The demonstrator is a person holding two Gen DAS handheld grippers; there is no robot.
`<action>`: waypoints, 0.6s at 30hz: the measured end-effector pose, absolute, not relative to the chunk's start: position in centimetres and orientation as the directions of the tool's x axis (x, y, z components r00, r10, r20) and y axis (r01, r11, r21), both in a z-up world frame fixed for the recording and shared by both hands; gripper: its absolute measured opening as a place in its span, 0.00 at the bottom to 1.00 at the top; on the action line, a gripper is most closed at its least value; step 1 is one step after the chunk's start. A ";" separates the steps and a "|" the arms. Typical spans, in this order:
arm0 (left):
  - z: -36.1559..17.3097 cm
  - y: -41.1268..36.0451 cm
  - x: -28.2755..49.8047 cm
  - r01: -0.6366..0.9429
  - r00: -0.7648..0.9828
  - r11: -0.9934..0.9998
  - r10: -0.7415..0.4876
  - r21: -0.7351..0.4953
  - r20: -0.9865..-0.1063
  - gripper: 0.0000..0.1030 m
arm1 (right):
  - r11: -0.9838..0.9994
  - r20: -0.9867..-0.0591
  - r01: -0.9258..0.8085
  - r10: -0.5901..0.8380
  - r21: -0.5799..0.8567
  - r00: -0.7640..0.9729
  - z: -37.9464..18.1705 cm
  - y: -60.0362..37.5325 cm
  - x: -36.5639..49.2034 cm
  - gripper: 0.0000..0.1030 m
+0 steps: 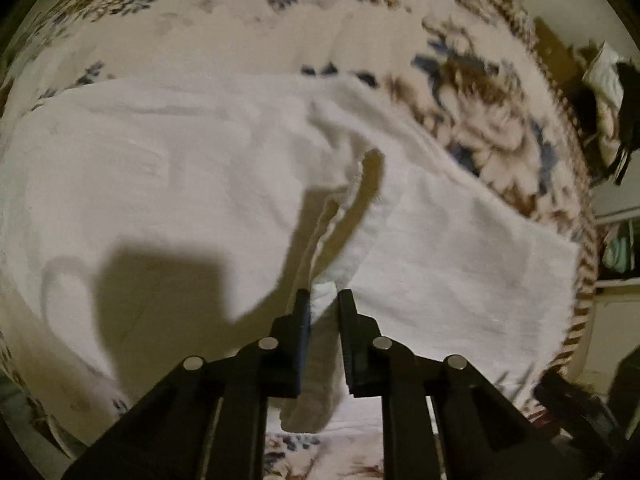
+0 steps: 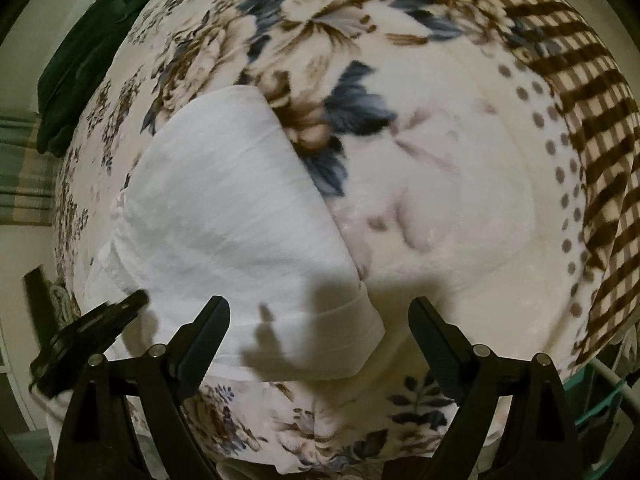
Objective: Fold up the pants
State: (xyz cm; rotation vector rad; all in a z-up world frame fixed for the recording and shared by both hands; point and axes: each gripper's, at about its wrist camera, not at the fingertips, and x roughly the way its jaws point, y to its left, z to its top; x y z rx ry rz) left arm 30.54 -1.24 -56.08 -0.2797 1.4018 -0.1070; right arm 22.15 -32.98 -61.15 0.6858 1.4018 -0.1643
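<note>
White pants [image 1: 168, 184] lie spread on a floral blanket [image 1: 280, 8]. My left gripper [image 1: 324, 300] is shut on a bunched fold of the pants' edge and holds it lifted above the rest of the cloth. In the right wrist view the pants [image 2: 232, 208] lie flat at left, with a hemmed leg end [image 2: 360, 344] near the front. My right gripper [image 2: 320, 312] is open and empty, hovering just above that hem. The left gripper's black body [image 2: 88, 336] shows at the lower left there.
The blanket [image 2: 440, 184] has a brown checked border [image 2: 592, 112] at the right, where the bed ends. A dark garment [image 2: 88, 60] lies at the far left edge. Shelves with clothes [image 1: 616, 240] stand beyond the bed's right side.
</note>
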 end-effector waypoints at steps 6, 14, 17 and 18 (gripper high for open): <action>-54.4 1.6 30.8 -0.112 0.206 0.963 -0.220 -0.246 -0.954 0.10 | 0.814 -0.945 0.480 0.270 0.327 0.186 -60.5 -32.1 23.1 0.90; -58.1 4.5 31.1 -0.200 0.142 0.957 -0.183 -0.210 -0.973 0.14 | 0.862 -0.963 0.430 0.229 0.268 0.142 -60.8 -29.6 25.6 0.90; -58.2 5.0 30.8 -0.232 0.133 0.941 -0.219 -0.245 -0.967 0.24 | 0.881 -0.969 0.405 0.210 0.244 0.126 -61.0 -28.5 26.5 0.97; -57.6 5.3 30.5 -0.237 0.141 0.935 -0.236 -0.264 -0.962 0.36 | 0.891 -0.972 0.390 0.198 0.231 0.125 -60.9 -28.0 26.8 1.00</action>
